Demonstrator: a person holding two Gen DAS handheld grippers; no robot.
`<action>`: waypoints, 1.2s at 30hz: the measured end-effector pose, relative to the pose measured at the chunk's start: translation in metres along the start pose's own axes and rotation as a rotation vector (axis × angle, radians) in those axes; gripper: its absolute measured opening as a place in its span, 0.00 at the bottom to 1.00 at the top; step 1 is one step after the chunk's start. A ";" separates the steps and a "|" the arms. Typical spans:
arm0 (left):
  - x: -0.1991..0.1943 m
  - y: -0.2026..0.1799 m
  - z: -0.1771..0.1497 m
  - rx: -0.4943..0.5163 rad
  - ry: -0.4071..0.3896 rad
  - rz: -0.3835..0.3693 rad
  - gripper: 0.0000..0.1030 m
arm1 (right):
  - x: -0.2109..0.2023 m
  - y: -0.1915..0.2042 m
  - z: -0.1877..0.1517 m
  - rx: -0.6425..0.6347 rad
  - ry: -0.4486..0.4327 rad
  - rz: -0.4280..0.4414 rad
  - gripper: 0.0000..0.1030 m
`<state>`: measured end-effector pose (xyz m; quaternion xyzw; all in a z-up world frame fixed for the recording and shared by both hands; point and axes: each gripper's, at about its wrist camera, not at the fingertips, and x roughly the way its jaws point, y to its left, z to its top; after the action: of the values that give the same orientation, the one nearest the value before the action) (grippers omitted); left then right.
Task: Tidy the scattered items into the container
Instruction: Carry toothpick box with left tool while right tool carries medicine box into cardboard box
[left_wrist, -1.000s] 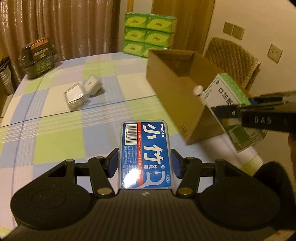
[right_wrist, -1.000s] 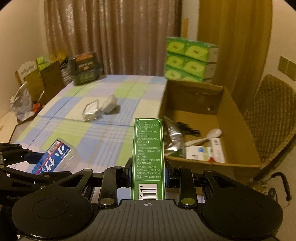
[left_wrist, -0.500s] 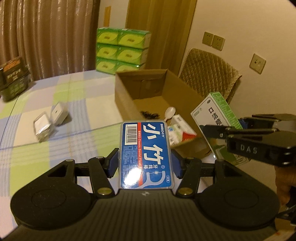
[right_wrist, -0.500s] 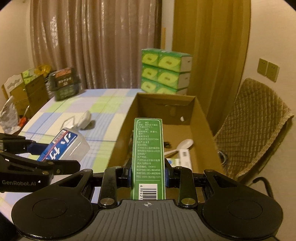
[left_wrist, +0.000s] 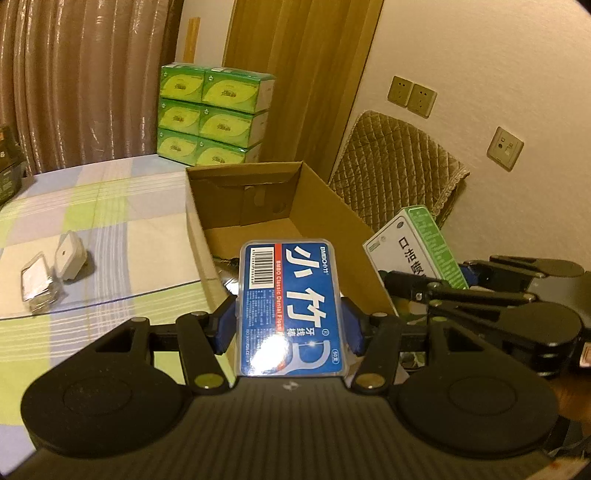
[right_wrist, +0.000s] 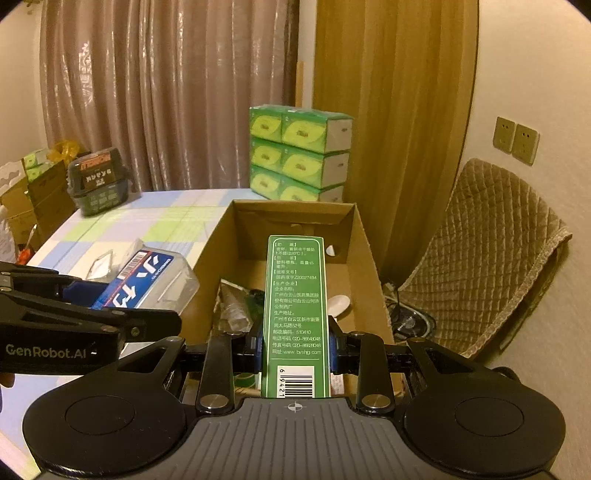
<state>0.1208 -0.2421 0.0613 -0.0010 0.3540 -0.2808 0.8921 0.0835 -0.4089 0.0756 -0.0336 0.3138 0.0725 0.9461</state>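
Cardboard container (right_wrist: 364, 258), open-topped brown box, sits at the edge of the checked blue-green-white surface (left_wrist: 92, 206), beside a chair with a quilted tan cover (right_wrist: 491, 251). Inside the box: a white spoon (right_wrist: 338, 304), crumpled clear wrapping (right_wrist: 234, 306), other small items too hidden to make out. Stack of green tissue packs (left_wrist: 210, 114) stands behind the box by the curtain. Dark basket (right_wrist: 98, 181) at the far left of the surface. Left claw (left_wrist: 290, 325) pinching a blue flat plastic dental-floss case (left_wrist: 291, 306), held above the box's near left wall. Right claw (right_wrist: 295, 349) pinching a tall narrow green carton (right_wrist: 295, 314), over the box opening. Two small items on the surface, well left of the box: a white square lidded case (left_wrist: 70, 254) and a clear plastic packet (left_wrist: 37, 280), touching.
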 end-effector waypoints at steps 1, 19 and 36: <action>0.003 -0.001 0.002 0.000 0.000 -0.002 0.51 | 0.001 -0.001 0.000 0.001 0.000 -0.001 0.27; 0.047 0.001 0.012 -0.018 0.039 -0.022 0.51 | 0.036 -0.026 0.015 0.011 0.012 -0.020 0.27; 0.071 0.011 0.018 -0.057 0.055 -0.020 0.51 | 0.057 -0.029 0.019 0.001 0.028 -0.023 0.27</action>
<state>0.1798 -0.2716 0.0274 -0.0222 0.3863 -0.2794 0.8788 0.1447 -0.4291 0.0571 -0.0377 0.3268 0.0608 0.9424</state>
